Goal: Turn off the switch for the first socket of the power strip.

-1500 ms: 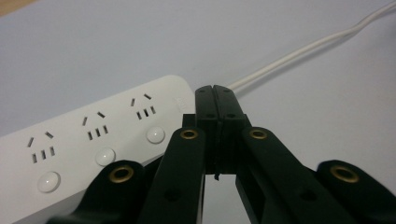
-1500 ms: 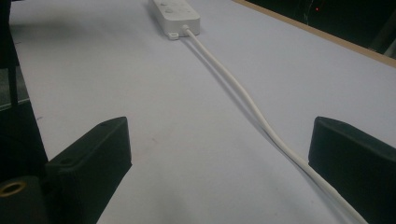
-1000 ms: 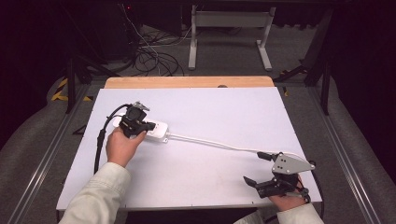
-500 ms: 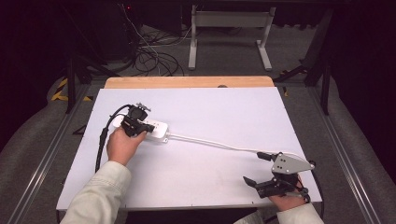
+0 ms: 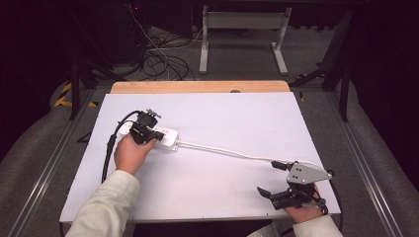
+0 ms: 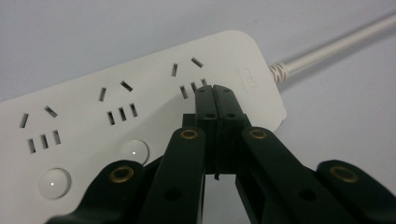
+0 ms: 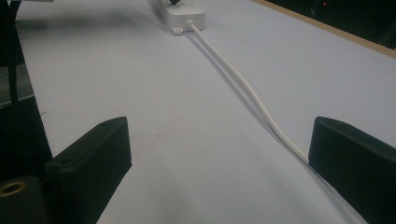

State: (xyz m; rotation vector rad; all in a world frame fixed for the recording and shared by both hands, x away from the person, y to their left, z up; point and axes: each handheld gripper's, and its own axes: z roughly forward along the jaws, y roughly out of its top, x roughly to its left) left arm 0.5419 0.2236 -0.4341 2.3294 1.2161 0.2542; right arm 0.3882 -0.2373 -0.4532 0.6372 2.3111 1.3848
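Power strip point(image 5: 157, 137) lies at the left of the white surface point(image 5: 237, 123), its cord point(image 5: 222, 152) running toward the right gripper point(image 5: 274, 178), whose fingers stand wide apart. Nothing has shifted since a second ago: the left gripper point(image 6: 215, 91), fingers pressed together, still rests its tips on the strip by the end socket, probably poised to press a switch. No containers here.

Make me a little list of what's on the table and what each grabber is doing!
Main thing: white power strip lying flat on the white table
Cord: white cable running from the strip toward the right gripper
Left gripper: jaws shut together, tips at the strip's end socket, nothing between them
Right gripper: jaws wide open, low over the table, the cable passing by one jaw
Buttons: two round white ones on the strip
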